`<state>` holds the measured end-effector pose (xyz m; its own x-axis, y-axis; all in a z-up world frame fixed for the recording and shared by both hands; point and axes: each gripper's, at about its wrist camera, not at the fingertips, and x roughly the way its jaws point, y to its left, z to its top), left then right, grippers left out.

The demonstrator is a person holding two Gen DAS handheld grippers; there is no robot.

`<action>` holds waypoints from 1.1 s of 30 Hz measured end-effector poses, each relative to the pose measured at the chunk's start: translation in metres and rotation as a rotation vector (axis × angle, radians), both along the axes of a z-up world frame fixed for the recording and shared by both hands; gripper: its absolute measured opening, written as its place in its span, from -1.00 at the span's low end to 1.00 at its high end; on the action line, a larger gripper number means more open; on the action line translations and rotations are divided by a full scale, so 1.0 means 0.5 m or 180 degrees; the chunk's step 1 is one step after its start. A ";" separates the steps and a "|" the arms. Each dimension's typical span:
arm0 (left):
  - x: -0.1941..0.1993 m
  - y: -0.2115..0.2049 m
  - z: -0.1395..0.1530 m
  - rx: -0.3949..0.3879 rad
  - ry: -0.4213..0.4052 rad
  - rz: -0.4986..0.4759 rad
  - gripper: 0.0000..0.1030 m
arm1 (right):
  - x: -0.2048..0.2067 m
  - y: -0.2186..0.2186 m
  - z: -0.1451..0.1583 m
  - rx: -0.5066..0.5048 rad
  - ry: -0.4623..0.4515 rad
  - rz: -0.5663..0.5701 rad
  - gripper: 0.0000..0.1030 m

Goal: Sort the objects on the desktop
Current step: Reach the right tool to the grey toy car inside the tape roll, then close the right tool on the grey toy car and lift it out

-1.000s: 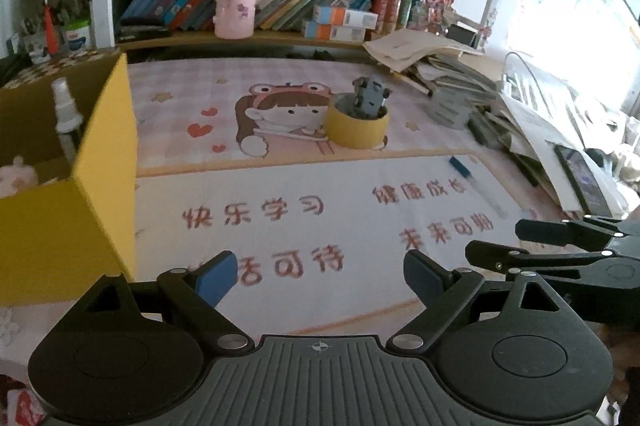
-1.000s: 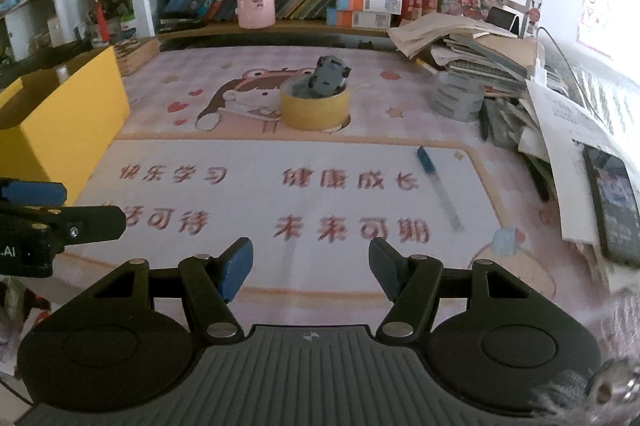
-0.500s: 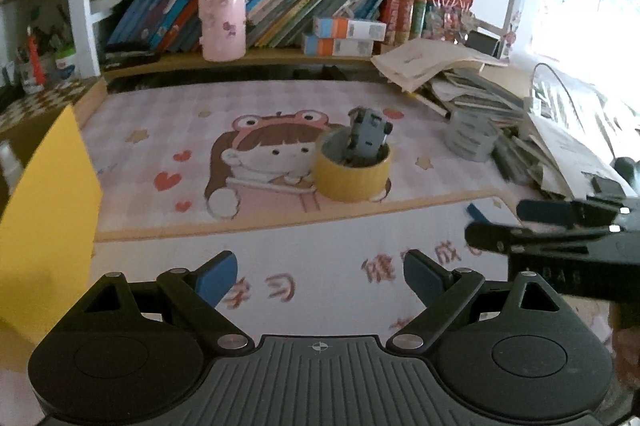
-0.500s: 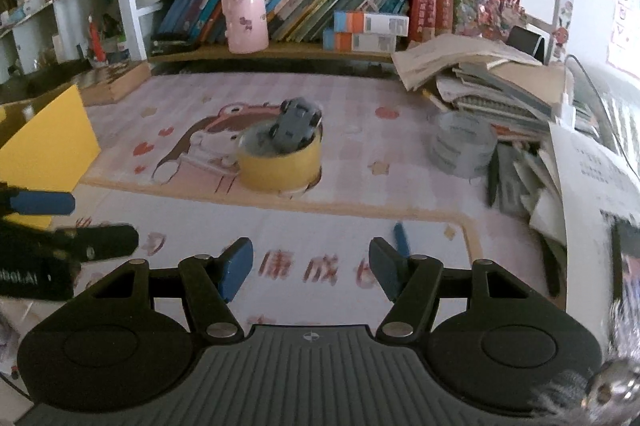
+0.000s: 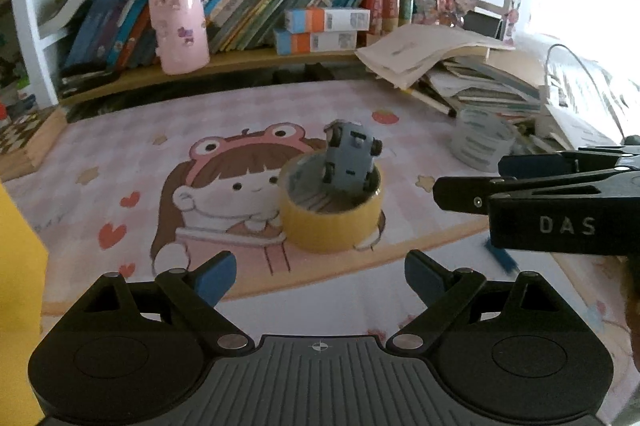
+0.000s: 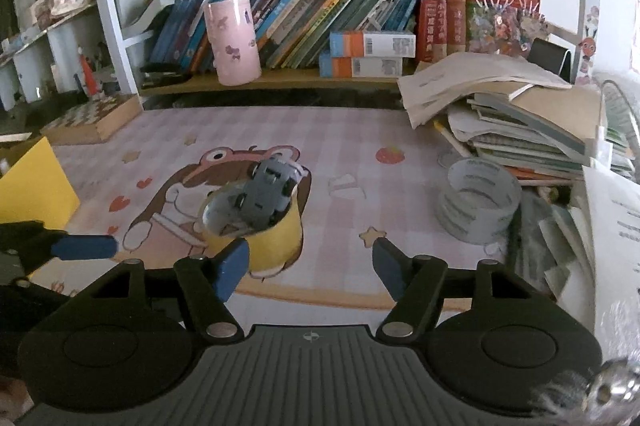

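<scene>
A yellow tape roll (image 5: 328, 230) (image 6: 280, 238) lies on the pink cartoon desk mat (image 5: 240, 122). A grey toy car (image 5: 350, 162) (image 6: 266, 196) stands tipped up inside it. My left gripper (image 5: 320, 276) is open and empty, just short of the roll. My right gripper (image 6: 310, 266) is opening with nothing between its pads; the roll sits just beyond its left finger. In the left wrist view the right gripper (image 5: 472, 178) reaches in from the right, beside the roll. A blue pen (image 5: 500, 258) lies partly hidden under it.
A yellow box (image 5: 16, 286) (image 6: 32, 186) stands at the left edge. A grey tape roll (image 6: 476, 206) sits at the right beside a messy stack of books and papers (image 6: 520, 114). A pink cup (image 6: 234, 40) stands on the low shelf at the back.
Both grippers have moved forward toward the yellow tape roll, which now looms larger. The yellow box has slid out to the left. The right jaws stand wider.
</scene>
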<state>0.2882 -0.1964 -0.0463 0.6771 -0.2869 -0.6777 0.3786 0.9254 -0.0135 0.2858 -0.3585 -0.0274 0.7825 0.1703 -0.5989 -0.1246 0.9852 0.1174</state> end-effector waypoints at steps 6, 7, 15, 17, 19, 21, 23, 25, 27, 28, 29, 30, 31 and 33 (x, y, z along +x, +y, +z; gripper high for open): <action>0.053 -0.025 -0.029 0.0001 0.0020 0.0004 0.83 | 0.060 0.007 -0.007 0.0090 0.0075 0.0161 0.37; 0.060 -0.030 -0.032 0.0010 0.0012 -0.0019 0.83 | 0.071 0.009 -0.008 0.0094 0.0080 0.0185 0.38; 0.092 -0.058 -0.051 0.0071 -0.0044 -0.0109 0.83 | 0.170 0.020 -0.014 0.0377 0.0251 0.0328 0.44; 0.103 -0.064 -0.055 0.0071 -0.0035 -0.0068 0.83 | 0.193 0.023 -0.020 0.0437 0.0308 0.0327 0.44; 0.110 -0.070 -0.058 0.0081 -0.0027 -0.0063 0.83 | 0.214 0.026 -0.027 0.0514 0.0390 0.0344 0.44; 0.116 -0.077 -0.061 0.0120 -0.0032 -0.0078 0.83 | 0.233 0.028 -0.033 0.0590 0.0469 0.0377 0.43; 0.122 -0.081 -0.065 0.0148 -0.0027 -0.0077 0.83 | 0.243 0.031 -0.037 0.0598 0.0507 0.0397 0.43; 0.128 -0.081 -0.070 0.0143 -0.0009 -0.0053 0.83 | 0.250 0.037 -0.042 0.0576 0.0542 0.0423 0.43; 0.133 -0.081 -0.075 0.0140 0.0010 -0.0033 0.83 | 0.254 0.040 -0.048 0.0559 0.0573 0.0423 0.37; 0.135 -0.082 -0.077 0.0144 0.0017 -0.0032 0.83 | 0.256 0.041 -0.050 0.0557 0.0583 0.0425 0.37; 0.137 -0.084 -0.080 0.0156 0.0024 -0.0040 0.83 | 0.257 0.042 -0.051 0.0550 0.0587 0.0419 0.34; 0.138 -0.085 -0.082 0.0172 0.0026 -0.0050 0.83 | 0.258 0.043 -0.053 0.0535 0.0589 0.0412 0.16; 0.139 -0.087 -0.084 0.0191 0.0025 -0.0062 0.83 | 0.260 0.043 -0.055 0.0519 0.0602 0.0409 -0.02; 0.141 -0.089 -0.086 0.0206 0.0014 -0.0080 0.83 | 0.262 0.042 -0.057 0.0508 0.0609 0.0403 -0.08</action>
<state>0.3584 -0.2409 -0.0891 0.6672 -0.2593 -0.6983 0.4017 0.9147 0.0442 0.4170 -0.3376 -0.0561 0.6242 0.3636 -0.6915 -0.2062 0.9304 0.3030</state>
